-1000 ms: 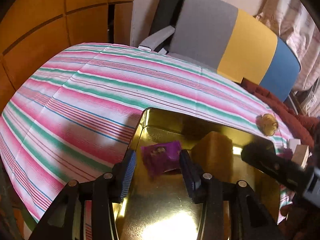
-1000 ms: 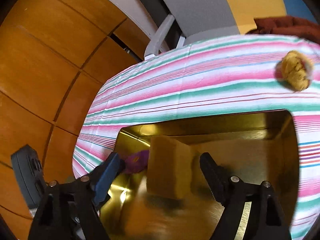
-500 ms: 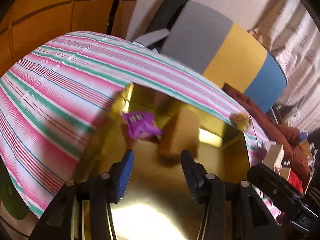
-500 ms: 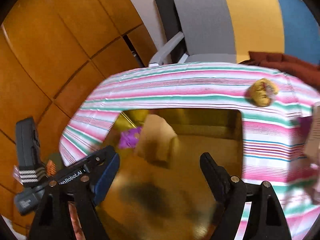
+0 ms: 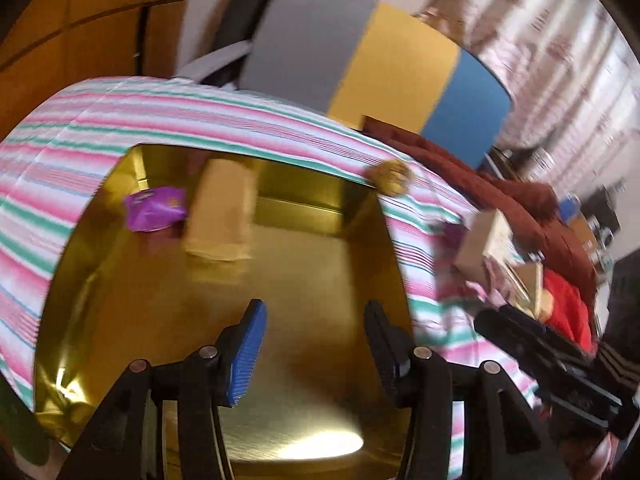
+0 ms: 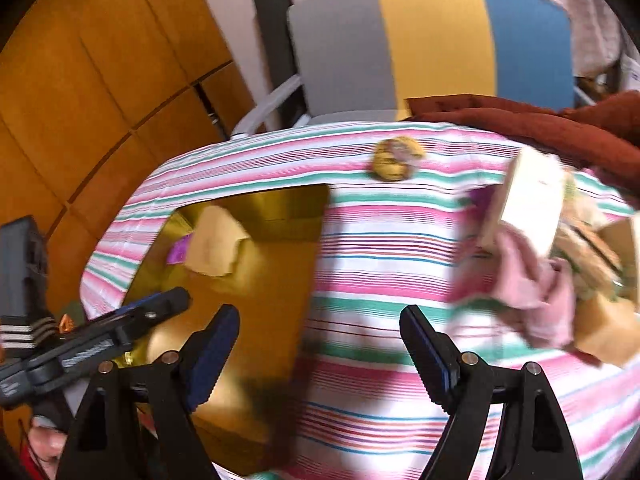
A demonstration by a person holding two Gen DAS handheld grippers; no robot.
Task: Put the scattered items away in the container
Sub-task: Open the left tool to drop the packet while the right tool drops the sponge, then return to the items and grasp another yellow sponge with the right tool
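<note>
Gold tin (image 5: 304, 264): one, on striped desk (image 6: 384, 248), toward left edge. Inside, at far left corner: one purple packet (image 5: 154, 208), one tan block (image 5: 222, 212), side by side. Outside tin: one round yellow bundle (image 6: 396, 158) near far edge; blurred heap at right edge, with one cream box (image 6: 528, 204) and pink cloth (image 6: 532, 284); count unclear. Left claw (image 5: 314, 344): spread, empty, over tin. Right claw (image 6: 320, 356): spread, empty, over tin's right rim. Tricolour chair (image 6: 432, 44) behind desk.
</note>
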